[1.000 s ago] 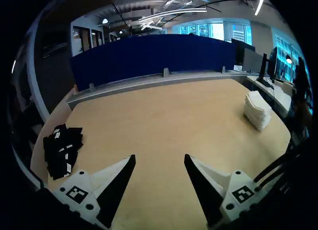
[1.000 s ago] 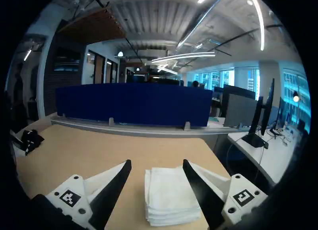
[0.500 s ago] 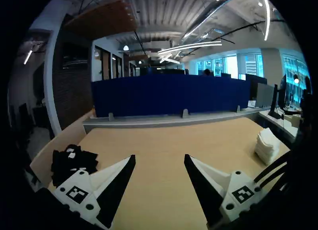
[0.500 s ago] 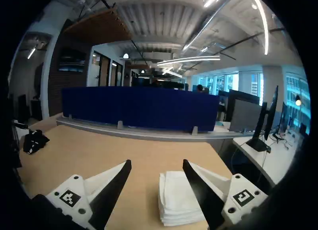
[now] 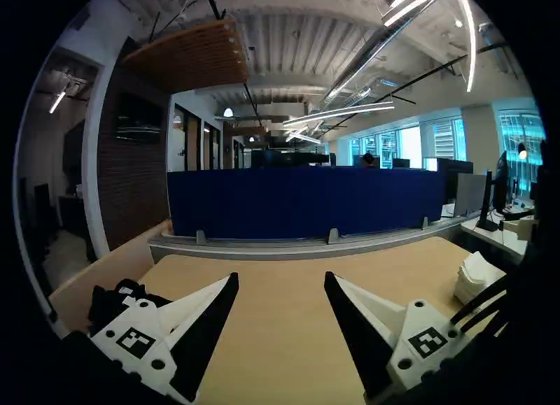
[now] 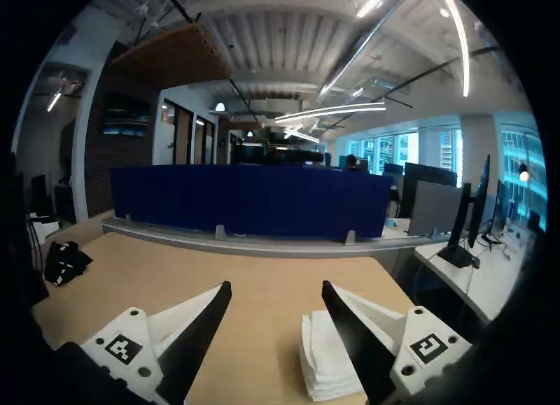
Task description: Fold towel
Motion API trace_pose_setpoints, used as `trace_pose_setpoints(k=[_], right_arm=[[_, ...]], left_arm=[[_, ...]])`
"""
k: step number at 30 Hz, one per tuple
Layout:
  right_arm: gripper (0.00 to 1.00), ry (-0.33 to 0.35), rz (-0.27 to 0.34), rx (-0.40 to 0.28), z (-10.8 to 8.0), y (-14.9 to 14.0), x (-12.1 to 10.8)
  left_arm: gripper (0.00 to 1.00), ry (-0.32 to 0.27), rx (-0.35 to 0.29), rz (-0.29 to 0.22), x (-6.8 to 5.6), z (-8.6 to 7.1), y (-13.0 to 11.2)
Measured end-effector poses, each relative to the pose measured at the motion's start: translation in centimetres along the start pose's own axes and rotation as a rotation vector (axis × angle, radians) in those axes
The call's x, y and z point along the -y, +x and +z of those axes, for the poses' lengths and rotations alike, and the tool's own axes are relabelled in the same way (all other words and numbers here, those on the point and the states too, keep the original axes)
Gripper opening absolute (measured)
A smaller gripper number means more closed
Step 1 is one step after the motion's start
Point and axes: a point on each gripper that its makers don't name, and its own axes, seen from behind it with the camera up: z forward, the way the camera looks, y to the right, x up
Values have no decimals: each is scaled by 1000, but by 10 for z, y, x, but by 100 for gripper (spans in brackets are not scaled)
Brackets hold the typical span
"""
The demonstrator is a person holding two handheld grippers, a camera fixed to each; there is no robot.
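Folded white cloth towel stack point(image 6: 320, 356) lies low before the right tongs point(image 6: 275, 285), slightly rightward — far right of the left tongs point(image 5: 281, 275) — both gape empty.

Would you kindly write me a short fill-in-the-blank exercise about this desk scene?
The right gripper holds nothing; its jaws stand ____.
The stack of folded towels is ____ in colour.
The divider behind the table is dark ____.
Missing words: open; white; blue.
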Motion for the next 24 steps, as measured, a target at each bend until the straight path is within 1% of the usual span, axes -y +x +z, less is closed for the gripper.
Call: trace_pose_setpoints(k=[2,5,8,11,13,17,20,24], right_arm=[[100,-6,6,2,1,2,4],[100,-16,11,8,5,-1,10],[100,-21,12,18,10,-4,17],[100,-12,20,11,13,1,28],[100,-6,29,5,17,4,35],[100,11,51,-8,26,12,51],[100,28,60,-15,31,18,63],[100,33,65,-26,38,24,72]], left_arm=[[90,-1,-5,6,2,2,0],[90,2,-14,1,6,5,1],[90,11,-21,-8,13,8,-1],[90,22,-21,-8,21,12,-4],[90,26,-23,-6,23,14,-7],[90,21,-29,0,25,21,-21],[90,29,-33,8,29,24,-34],[90,32,-53,22,29,27,-47]])
